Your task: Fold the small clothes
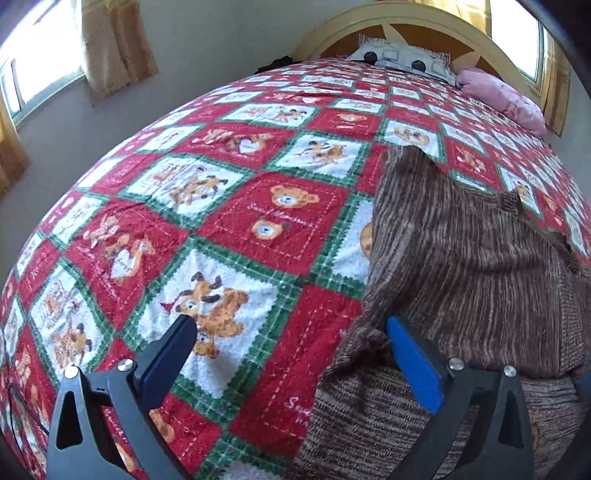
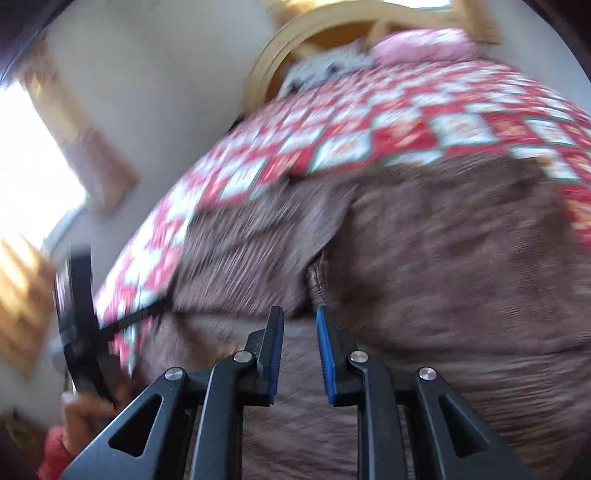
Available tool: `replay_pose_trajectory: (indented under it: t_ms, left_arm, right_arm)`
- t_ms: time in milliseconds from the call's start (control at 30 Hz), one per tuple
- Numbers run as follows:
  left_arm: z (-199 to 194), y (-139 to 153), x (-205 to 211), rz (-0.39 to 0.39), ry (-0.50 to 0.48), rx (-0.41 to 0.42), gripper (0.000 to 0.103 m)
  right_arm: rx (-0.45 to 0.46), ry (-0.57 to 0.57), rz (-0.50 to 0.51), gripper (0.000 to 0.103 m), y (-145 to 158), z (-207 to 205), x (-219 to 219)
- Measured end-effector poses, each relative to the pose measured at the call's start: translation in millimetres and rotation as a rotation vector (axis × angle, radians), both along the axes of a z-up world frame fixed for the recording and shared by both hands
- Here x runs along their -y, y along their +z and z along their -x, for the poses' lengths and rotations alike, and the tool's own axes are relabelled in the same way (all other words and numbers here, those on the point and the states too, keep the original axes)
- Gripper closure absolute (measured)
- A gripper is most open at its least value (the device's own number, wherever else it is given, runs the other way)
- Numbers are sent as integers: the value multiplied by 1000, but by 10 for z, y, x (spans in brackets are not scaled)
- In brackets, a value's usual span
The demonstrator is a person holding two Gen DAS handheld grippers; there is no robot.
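A brown striped knit garment (image 1: pixel 472 258) lies spread on the right half of the bed, with a layer folded over itself. My left gripper (image 1: pixel 291 326) is open wide just above the bedspread; its right finger (image 1: pixel 410 354) rests against the garment's left edge and nothing sits between the pads. In the blurred right wrist view the garment (image 2: pixel 443 258) fills the foreground. My right gripper (image 2: pixel 298 314) has its pads close together on a bunched ridge of this cloth. A person's hand (image 2: pixel 86 404) holds the left tool at the far left.
The bed carries a red, white and green teddy-bear quilt (image 1: pixel 229 221). A grey patterned pillow (image 1: pixel 402 59) and a pink pillow (image 1: pixel 502 96) lie by the wooden headboard (image 1: pixel 417 22). Curtained windows (image 1: pixel 44 74) and a wall flank the bed's left side.
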State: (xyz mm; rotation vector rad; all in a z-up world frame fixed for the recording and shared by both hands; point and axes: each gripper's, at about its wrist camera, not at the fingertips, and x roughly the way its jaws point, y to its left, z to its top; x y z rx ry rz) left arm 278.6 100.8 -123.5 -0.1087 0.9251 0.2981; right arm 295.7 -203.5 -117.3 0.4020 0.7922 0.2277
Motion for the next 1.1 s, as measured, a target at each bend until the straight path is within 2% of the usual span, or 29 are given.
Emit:
replay_pose_trajectory:
  t_ms: [67,100,167,233,300,367,500,600,700,767,867,933,1033,1100]
  left_arm:
    - [-1,-2,23,-12,5,9,0]
    - [4,-1,38,-23,6,13,0]
    - [9,21,82,-38,5,16,0]
    - [-14,17,58,-17,4,15,0]
    - [-19,-9,-19,45,5,14,0]
    - [-18,-30,-94,102,10,19,0]
    - [-26,-26,-26,71,4,17,0]
    - [-26,-32,-49,86,5,19,0]
    - [-30,-32,-63,82,5,19,0]
    - [-28,-33,-63,84,5,20,0]
    - [-25,-35,-63,83,5,20,0]
    - [-25,-35,-62,82,5,21,0]
    - [-23,-36,-67,85,5,22,0]
    - [-20,-33,-73,90,5,26,0]
  right_arm:
    - [5,-81,29,86,41,-39,158]
    - [-3,-82,48,91,36,-84,154]
    - [-22,-51,67,91,-20,-190,47]
    - [-54,2,64,91,-123,-244,-90]
    - [-105,63,69,91,-272,-287,-299]
    - [-81,77,130,89,-241,-251,-410]
    - [-126,138,89,89,-250,-165,-337]
    - [-160,161,75,89,-249,-44,-267]
    - [-68,144,32,89,-53,47,-263]
    - [6,145,48,89,126,-6,-355]
    - [37,117,44,89,218,-201,-430]
    - [-2,127,17,89,101,-396,-451]
    - [-115,102,94,92,-222,-526,-439]
    - [-87,71,68,92,-240,-388,-335]
